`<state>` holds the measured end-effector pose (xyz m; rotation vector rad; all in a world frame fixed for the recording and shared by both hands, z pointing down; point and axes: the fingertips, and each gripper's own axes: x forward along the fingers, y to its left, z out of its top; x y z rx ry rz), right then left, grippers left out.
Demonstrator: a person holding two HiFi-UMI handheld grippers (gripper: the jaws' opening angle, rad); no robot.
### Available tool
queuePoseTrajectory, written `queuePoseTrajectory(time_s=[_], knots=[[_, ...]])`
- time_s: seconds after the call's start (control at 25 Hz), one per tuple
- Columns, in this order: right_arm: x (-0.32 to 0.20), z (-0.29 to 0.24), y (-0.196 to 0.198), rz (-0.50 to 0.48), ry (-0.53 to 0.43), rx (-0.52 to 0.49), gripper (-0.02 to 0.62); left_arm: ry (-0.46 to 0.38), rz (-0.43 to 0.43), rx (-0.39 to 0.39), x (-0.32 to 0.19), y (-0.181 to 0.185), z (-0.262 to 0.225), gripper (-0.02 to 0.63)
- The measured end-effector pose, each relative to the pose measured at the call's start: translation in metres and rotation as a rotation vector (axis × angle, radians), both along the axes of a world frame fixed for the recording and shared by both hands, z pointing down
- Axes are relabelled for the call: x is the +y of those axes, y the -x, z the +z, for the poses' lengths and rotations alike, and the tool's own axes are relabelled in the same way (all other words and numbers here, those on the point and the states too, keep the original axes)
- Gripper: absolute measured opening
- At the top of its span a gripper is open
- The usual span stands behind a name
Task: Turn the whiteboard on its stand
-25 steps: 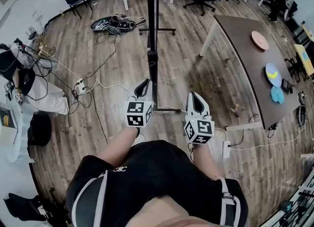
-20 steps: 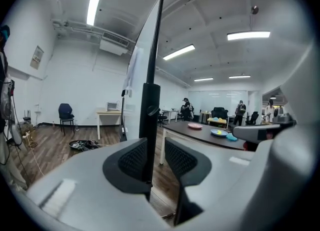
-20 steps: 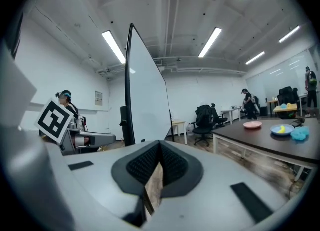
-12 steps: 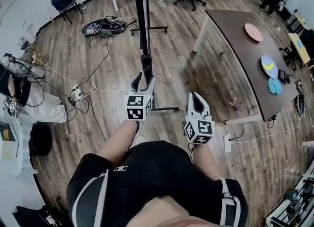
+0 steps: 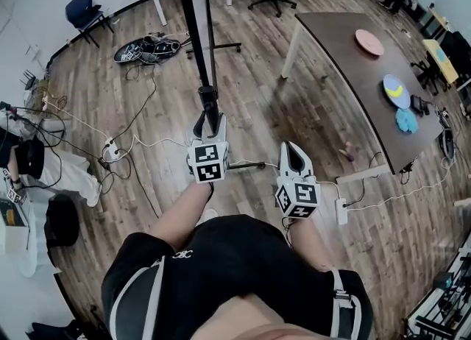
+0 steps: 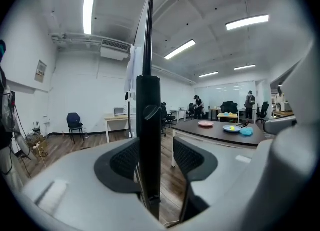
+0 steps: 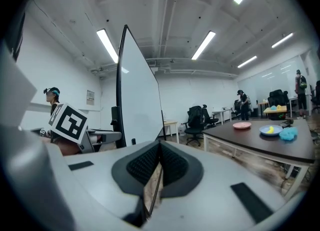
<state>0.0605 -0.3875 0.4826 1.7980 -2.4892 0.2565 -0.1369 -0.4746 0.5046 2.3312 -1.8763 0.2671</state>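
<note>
Head view first: looking steeply down at the whiteboard (image 5: 188, 15), edge-on and upright on its stand, on the wooden floor straight ahead and well left of the dark table (image 5: 346, 66). Left gripper (image 5: 208, 126) up at the stand's post (image 5: 209, 100); right gripper (image 5: 293, 156) beside it, apart from the stand. Left gripper view next: jaws spread wide, having just been opening, with the black post standing between the pads (image 6: 125, 161) but not pinched, a gap showing on the right side. Right gripper view last: jaws pressed together on nothing, the whiteboard off to the left. For the step in hand, probably best to centre the post between the pads, close squarely just below the knob (image 6: 150, 113), and test the hold before swinging anything. Likely worth turning slowly with the wrist kept level, minding the power strip (image 5: 110, 152) and its leads on the floor near the stand's feet.
</note>
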Motion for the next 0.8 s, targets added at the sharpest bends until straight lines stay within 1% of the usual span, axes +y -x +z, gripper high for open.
queuePoseTrajectory(time_s=[0.12,0.24,0.44,0.6,0.72,0.8], knots=[[0.005,0.002,-0.006,0.007,0.004,0.004,0.008,0.003,-0.054,0.011,0.0,0.005,0.004,0.209],[0.009,0.002,-0.015,0.018,0.004,0.01,0.008,0.016,-0.06,0.02,-0.005,0.004,0.009,0.209],[0.014,0.002,-0.026,0.027,0.006,0.012,0.008,0.007,-0.086,0.04,-0.021,0.003,0.013,0.209],[0.021,0.004,-0.036,0.043,0.012,0.012,0.008,0.028,-0.114,0.027,-0.031,0.009,0.017,0.209],[0.024,0.007,-0.043,0.051,0.02,0.009,0.008,0.016,-0.091,-0.009,-0.034,0.011,0.019,0.199],[0.025,0.01,-0.043,0.046,0.025,0.004,0.008,0.016,-0.074,-0.011,-0.033,0.01,0.019,0.196]])
